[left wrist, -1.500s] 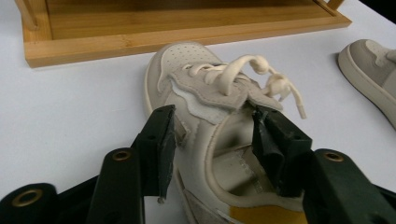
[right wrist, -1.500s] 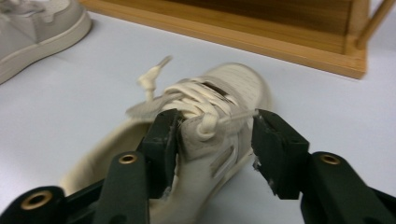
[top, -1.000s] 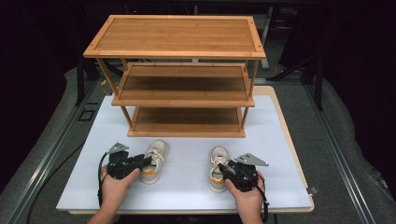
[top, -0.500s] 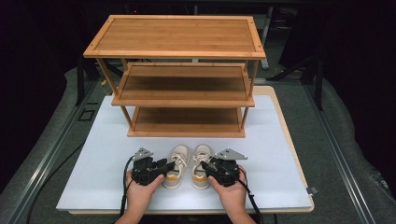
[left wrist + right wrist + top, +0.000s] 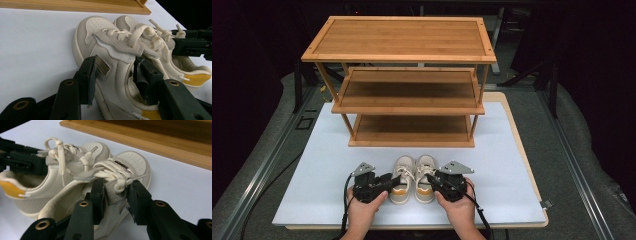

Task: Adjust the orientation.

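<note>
Two cream sneakers with yellow heels stand side by side, toes toward the wooden shelf [image 5: 412, 105]. My left gripper [image 5: 392, 181] [image 5: 115, 72] straddles the outer wall of the left shoe [image 5: 402, 176] [image 5: 100, 32], one jaw outside, one inside the opening. Its jaws have just been opening and the inner pad stands off the wall. My right gripper [image 5: 432, 181] [image 5: 115, 190] pinches the tongue and laces of the right shoe [image 5: 425, 174] [image 5: 135, 162]. Its jaws have just been closing on them.
The three-tier shelf stands on the white table [image 5: 312, 190], its bottom board [image 5: 155, 142] just beyond the shoes' toes. Bare white surface lies left and right of the pair. Both hands come in from the near edge, cables trailing back.
Both hands have moved inward, bringing the two shoes from apart to side by side at the middle. In the last half second the hands have kept still.
</note>
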Demonstrator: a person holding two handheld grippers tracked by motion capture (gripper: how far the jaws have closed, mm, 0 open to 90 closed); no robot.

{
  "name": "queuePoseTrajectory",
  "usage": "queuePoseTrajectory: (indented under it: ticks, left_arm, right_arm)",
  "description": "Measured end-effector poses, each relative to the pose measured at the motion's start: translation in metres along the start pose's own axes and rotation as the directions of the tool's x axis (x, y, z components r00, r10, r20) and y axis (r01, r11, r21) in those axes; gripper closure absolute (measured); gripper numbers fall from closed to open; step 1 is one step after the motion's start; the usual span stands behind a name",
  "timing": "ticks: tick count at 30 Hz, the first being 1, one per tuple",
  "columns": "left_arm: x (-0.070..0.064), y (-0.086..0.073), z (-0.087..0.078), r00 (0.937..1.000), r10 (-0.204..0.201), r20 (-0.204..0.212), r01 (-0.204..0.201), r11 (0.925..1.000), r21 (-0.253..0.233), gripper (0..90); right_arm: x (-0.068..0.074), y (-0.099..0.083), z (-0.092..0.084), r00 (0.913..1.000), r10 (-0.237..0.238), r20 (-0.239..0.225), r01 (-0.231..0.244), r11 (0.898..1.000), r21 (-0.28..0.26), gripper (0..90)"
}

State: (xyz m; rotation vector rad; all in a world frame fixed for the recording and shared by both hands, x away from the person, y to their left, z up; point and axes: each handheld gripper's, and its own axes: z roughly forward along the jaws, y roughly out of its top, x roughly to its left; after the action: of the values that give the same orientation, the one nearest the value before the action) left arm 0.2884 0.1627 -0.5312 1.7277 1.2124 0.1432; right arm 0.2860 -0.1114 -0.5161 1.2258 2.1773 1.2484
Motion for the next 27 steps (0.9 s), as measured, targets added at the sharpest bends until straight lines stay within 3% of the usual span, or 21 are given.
queuePoseTrajectory:
  ticks: [8, 10, 11, 16, 19, 27]
  left_arm:
    - [-0.006, 0.001, 0.005, 0.9999, -0.014, 0.003, 0.014, 0.9999, -0.001, 52.3]
    - [-0.01, 0.0, 0.008, 1.0, -0.003, -0.009, 0.003, 1.0, 0.002, 52.4]
    - [-0.011, 0.001, 0.008, 0.9997, 0.014, -0.022, -0.014, 0.9999, 0.003, 52.6]
    - [-0.003, 0.004, 0.013, 0.9999, 0.012, -0.012, -0.012, 0.9999, -0.001, 53.8]
    - [-0.002, 0.008, 0.016, 0.9988, 0.04, -0.029, -0.04, 0.9992, 0.001, 54.1]
    - [0.0, 0.006, 0.014, 0.9986, 0.048, -0.023, -0.048, 0.9988, -0.005, 52.9]
  right_arm:
    - [0.005, 0.0, 0.002, 1.0, 0.004, -0.003, -0.004, 1.0, -0.002, 67.8]
    - [0.008, 0.002, 0.005, 0.9999, -0.003, 0.013, 0.003, 1.0, -0.006, 67.7]
    - [0.009, 0.003, 0.007, 0.9985, -0.016, 0.053, 0.016, 1.0, -0.006, 67.8]
    - [0.005, 0.005, 0.009, 0.9992, 0.015, 0.037, -0.015, 1.0, -0.008, 67.5]
    - [0.005, 0.006, 0.01, 0.9992, 0.015, 0.037, -0.015, 1.0, -0.008, 66.6]
    - [0.003, 0.003, 0.006, 0.9988, 0.037, 0.032, -0.035, 0.998, -0.042, 57.9]
